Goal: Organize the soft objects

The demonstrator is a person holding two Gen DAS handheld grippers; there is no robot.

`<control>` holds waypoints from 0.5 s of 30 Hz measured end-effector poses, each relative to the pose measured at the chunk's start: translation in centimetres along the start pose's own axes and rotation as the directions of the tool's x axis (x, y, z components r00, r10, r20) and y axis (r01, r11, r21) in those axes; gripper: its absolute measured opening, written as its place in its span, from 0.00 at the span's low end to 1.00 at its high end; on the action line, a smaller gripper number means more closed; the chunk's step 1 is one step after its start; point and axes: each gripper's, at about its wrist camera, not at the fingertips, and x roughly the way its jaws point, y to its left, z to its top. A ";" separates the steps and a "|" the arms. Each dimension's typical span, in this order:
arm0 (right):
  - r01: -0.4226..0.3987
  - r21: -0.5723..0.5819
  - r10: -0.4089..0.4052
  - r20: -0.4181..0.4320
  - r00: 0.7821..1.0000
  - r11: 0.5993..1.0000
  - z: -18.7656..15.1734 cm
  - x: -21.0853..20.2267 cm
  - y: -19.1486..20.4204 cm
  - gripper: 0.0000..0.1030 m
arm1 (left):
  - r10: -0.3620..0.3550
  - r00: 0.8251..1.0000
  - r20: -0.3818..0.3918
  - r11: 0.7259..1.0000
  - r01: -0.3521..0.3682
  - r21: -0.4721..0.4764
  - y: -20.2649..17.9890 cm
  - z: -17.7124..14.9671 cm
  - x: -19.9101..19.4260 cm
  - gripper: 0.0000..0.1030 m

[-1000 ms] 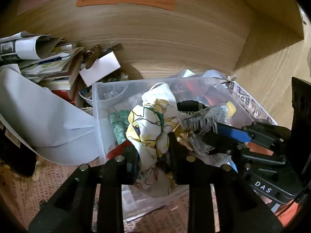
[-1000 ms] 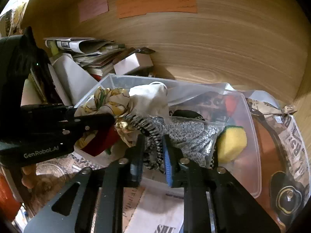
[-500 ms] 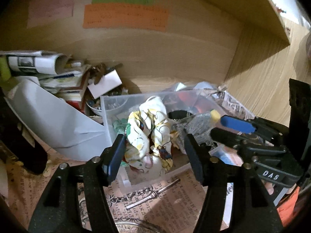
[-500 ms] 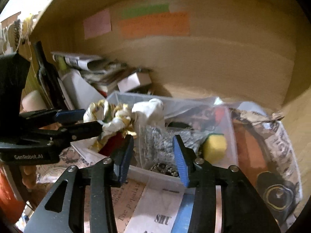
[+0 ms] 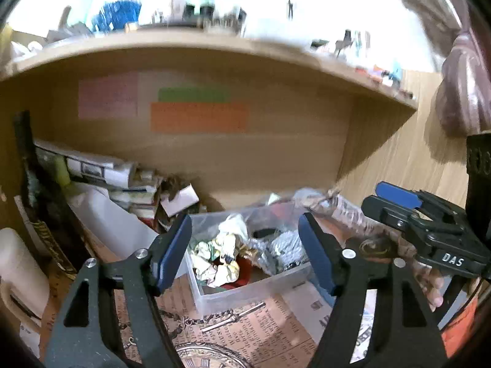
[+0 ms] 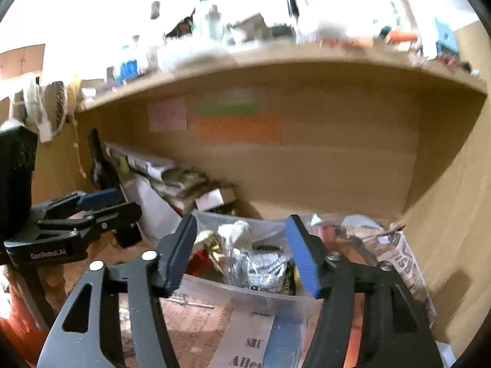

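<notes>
Both my grippers hang released above the clear plastic bin (image 5: 245, 291), jaws having just been opening, and nothing sits between the pads of either one. My left gripper (image 5: 245, 251) frames the floral cloth (image 5: 221, 260), which lies crumpled inside the bin toward its 9 o'clock side, apart from the pads. My right gripper (image 6: 241, 251) frames the grey knitted piece (image 6: 260, 266), which lies in the same bin just at 3 o'clock of the floral cloth, a white rag (image 6: 236, 230) bunched up behind them at 12 o'clock. From the left camera I see the right gripper (image 5: 396, 205) at 3 o'clock. Newspaper (image 5: 260, 328) covers the surface under the bin. Stacked papers (image 5: 101, 171) sit at 10 o'clock against the wooden back panel (image 5: 291, 153), which carries coloured notes (image 5: 199, 116).
</notes>
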 end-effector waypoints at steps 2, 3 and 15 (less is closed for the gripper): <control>-0.004 0.002 0.004 0.032 0.999 1.000 0.2 -1.1 0.3 0.66 | -0.002 1.000 0.026 1.000 0.002 0.003 -0.2 0.1 -1.0 0.73; -0.004 0.003 0.004 0.042 0.999 1.000 0.2 -1.4 0.3 0.69 | -0.001 0.999 0.035 1.000 0.001 0.002 -0.3 0.1 -1.4 0.75; 0.009 0.008 -0.009 0.093 0.996 1.000 -0.1 -3.8 1.3 0.88 | 0.044 0.992 0.115 0.999 -0.046 0.015 -1.4 -0.4 -4.9 0.99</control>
